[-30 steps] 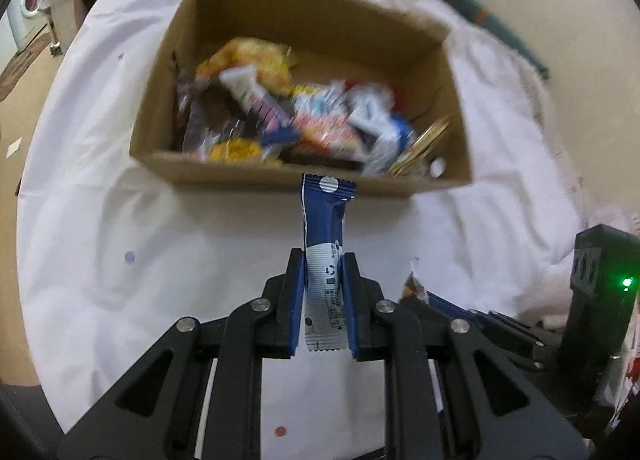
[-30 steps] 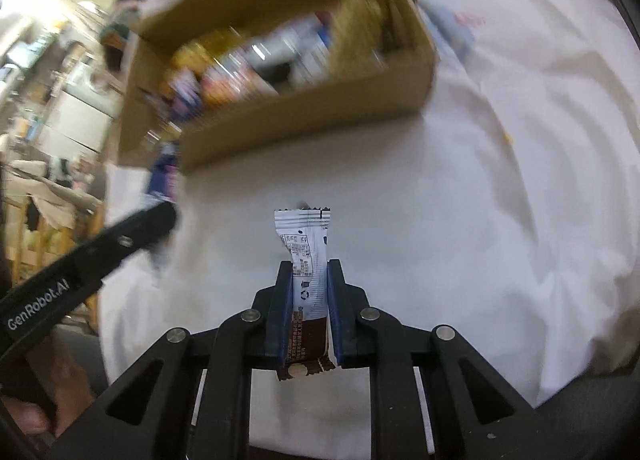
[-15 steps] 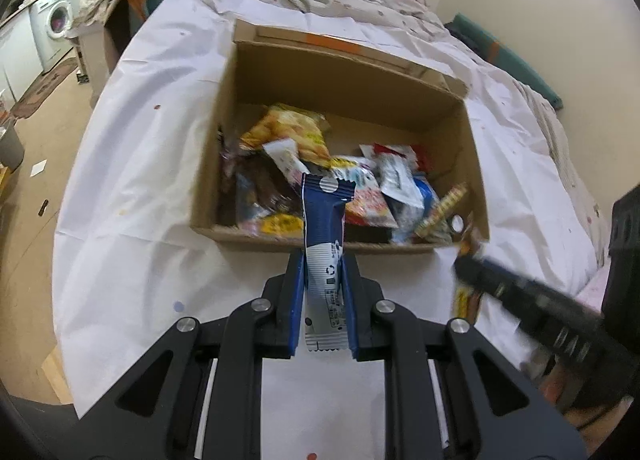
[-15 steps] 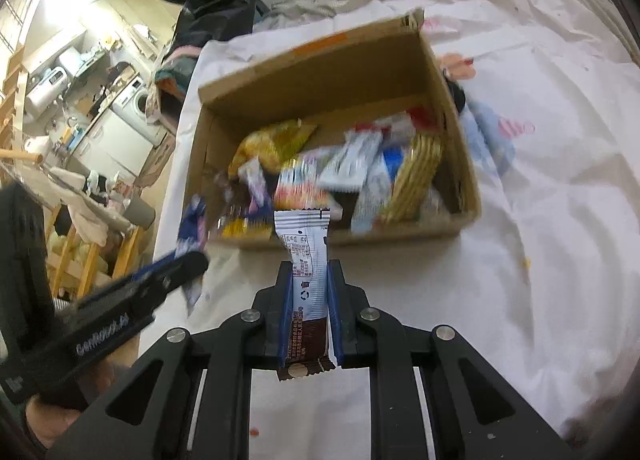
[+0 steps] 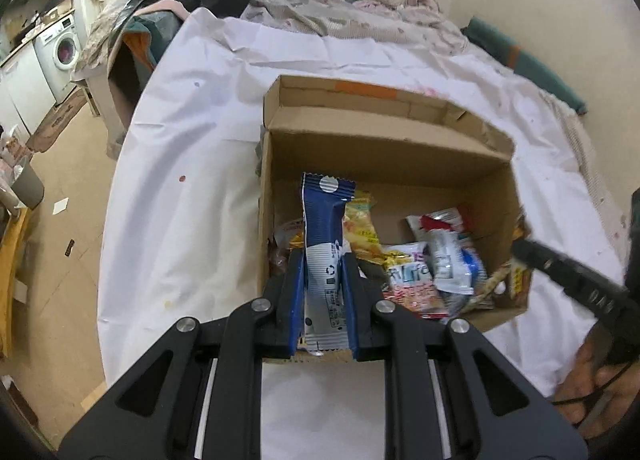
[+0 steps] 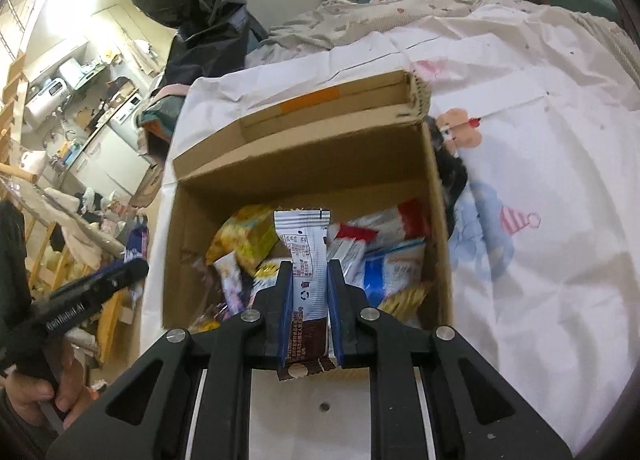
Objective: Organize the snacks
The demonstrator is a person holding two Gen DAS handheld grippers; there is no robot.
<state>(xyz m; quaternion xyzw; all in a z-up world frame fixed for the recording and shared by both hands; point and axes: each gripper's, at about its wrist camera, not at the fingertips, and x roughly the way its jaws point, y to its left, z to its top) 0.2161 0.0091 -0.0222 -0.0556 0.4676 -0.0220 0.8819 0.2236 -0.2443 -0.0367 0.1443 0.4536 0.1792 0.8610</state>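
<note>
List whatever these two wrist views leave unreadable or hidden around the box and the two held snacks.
- Blue packet, left wrist view: brand unreadable; only its back shows, jaws cover its sides.
- Brown-and-white bar, right wrist view: print too small to read.
- Cardboard box floor, both views: buried under snacks.
- Right gripper, left wrist view: motion-blurred, its tip hidden.

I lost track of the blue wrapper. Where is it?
In the left wrist view, the blue wrapper stands clamped in the left tongs, over the cardboard box's near-left corner.

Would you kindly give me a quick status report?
Left gripper shut on blue packet. Right gripper shut on white packet. Box open below, nothing blocking.
</note>
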